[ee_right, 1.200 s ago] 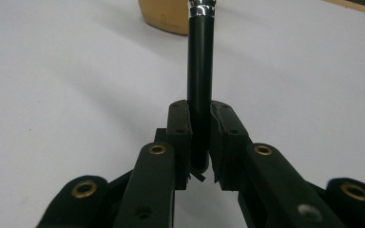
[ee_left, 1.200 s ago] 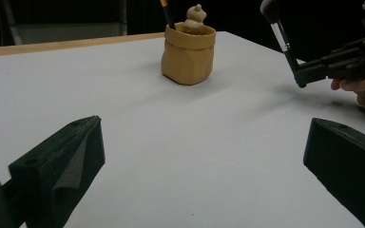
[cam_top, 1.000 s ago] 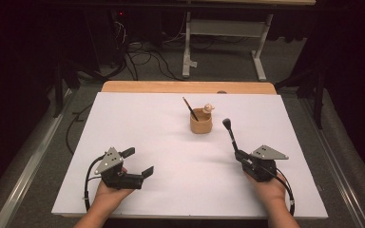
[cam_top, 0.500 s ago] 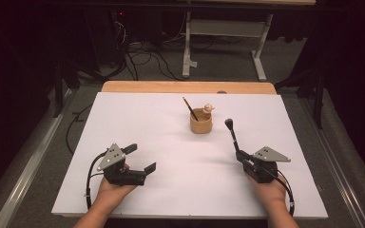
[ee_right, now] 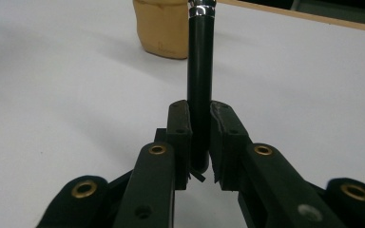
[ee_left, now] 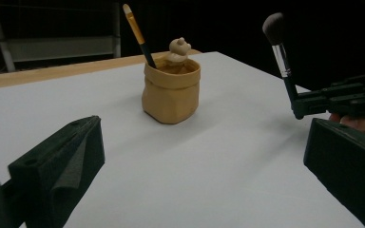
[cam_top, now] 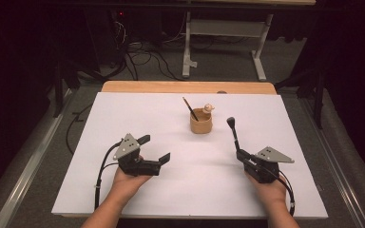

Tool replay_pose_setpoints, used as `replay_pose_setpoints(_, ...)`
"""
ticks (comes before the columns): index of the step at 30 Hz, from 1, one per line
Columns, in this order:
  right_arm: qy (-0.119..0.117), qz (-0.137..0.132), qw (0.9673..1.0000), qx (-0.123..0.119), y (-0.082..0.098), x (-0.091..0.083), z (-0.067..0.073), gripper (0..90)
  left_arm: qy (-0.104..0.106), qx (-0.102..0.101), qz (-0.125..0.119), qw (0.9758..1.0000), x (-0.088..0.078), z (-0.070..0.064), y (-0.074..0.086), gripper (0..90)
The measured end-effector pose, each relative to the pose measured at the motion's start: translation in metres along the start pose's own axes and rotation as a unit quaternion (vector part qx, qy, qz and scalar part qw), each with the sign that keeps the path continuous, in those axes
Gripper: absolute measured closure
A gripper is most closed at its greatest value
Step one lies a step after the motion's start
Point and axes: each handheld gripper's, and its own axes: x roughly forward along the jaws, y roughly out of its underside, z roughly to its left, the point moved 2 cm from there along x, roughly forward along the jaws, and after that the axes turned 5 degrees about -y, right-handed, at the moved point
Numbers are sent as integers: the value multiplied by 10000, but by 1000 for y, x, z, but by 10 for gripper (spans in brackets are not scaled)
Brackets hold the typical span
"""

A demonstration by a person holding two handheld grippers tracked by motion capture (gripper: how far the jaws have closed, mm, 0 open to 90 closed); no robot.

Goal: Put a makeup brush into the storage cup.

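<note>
Standing in tan cup (cam_top: 201, 124) — thin brush (cam_top: 189, 108) (figurine alongside); right gripper (cam_top: 242, 156) clenching black brush (cam_top: 233, 132), left gripper (cam_top: 153, 151) released.

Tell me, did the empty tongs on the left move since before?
Yes. The left tongs slid away from the table's near edge, toward the tan pot.

The white table top (cam_top: 123, 123) is lit evenly from above and reads bright — everything beyond it sinks into near black. Shadows on it are faint and soft. In the left gripper view the near jaws blur, while the tan pot (ee_left: 171, 90) behind them stays fairly sharp.
</note>
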Motion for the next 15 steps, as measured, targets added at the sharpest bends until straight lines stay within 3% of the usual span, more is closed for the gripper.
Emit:
replay_pose_setpoints(8, -15, -12, 9999, -112, -1, -1, 4, 817, 43, -74, -63, 9999, 11, -9, 0, 4)
replay_pose_setpoints(15, -86, -59, 9997, -237, -4, -1, 13, 817, 136, 0, -37, 9999, 11, -19, 6, 6)
